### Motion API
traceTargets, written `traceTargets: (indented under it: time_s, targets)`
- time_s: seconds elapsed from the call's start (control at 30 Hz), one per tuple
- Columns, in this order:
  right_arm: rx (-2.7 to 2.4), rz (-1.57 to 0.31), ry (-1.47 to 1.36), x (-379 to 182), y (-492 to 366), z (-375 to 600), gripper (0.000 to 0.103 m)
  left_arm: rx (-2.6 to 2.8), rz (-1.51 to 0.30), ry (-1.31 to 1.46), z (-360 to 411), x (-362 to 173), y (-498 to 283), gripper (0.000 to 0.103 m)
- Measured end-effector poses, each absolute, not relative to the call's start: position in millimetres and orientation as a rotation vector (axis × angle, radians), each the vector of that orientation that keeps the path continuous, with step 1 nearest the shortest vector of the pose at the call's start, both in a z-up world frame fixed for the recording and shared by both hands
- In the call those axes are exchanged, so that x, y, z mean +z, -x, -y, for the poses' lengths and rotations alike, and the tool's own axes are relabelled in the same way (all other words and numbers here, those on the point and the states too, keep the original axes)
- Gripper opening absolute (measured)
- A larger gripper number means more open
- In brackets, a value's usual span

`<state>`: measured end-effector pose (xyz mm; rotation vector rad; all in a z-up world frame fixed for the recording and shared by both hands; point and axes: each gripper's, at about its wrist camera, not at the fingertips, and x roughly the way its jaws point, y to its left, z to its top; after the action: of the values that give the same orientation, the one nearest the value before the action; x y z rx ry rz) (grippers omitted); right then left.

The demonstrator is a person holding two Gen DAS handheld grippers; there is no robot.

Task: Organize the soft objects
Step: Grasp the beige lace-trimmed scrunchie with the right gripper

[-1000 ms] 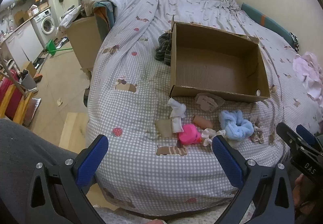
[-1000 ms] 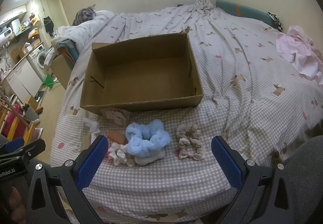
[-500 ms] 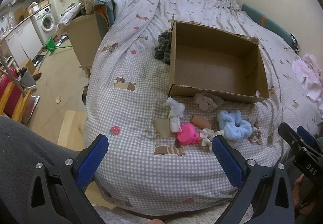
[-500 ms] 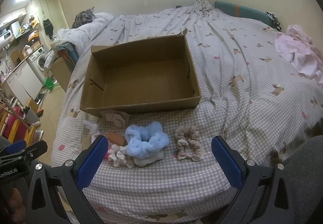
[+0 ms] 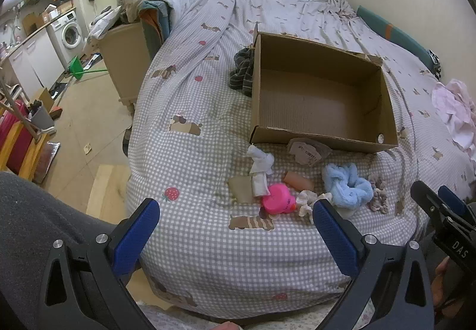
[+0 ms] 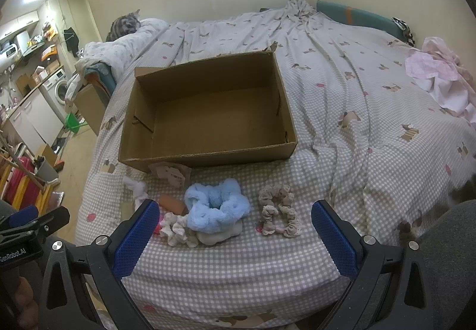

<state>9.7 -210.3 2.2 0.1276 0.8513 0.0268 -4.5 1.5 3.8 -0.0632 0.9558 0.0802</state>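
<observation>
Both my tools, left tool [image 5: 235, 229] and right tool [image 6: 235, 226], gaping, empty. Blue scrunchie [image 6: 216, 208] on bed, 6 o'clock of cardboard box [image 6: 208, 156]. Looks light, squashy; pinch fluffy rim.

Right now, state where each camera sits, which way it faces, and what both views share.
Left wrist: on the left hand-held gripper, at the bed's near-left edge, facing the cardboard box; open blue fingers and the right hand-held gripper show.
Right wrist: on the right hand-held gripper, facing the box squarely; open fingers show.
Shared: box, blue scrunchie, beige scrunchie.
</observation>
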Motion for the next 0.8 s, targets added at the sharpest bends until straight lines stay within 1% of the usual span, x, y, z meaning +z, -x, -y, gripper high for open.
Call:
traceTargets:
  time_s: [0.27, 0.43, 0.63, 0.73, 0.8]
  targets:
    - [0.036, -0.864, -0.131, 4, -13, 208, 0.103, 0.085, -0.958, 0.036, 2, 3, 4, 0.103]
    - [0.069, -0.871, -0.181, 15, -22, 215, 0.103, 0.079, -0.960, 0.048, -1, 11, 0, 0.103]
    - [0.068, -0.905, -0.223, 33, -53, 241, 0.103, 0.091, -0.972, 0.071, -10, 19, -18, 0.103]
    - [0.053, -0.974, -0.237, 30, -78, 257, 0.103, 0.099, -1.013, 0.083, -18, 15, -36, 0.103]
    - [0.048, -1.084, -0.234, 14, -97, 265, 0.103, 0.113, -1.032, 0.074, -23, 12, -47, 0.103]
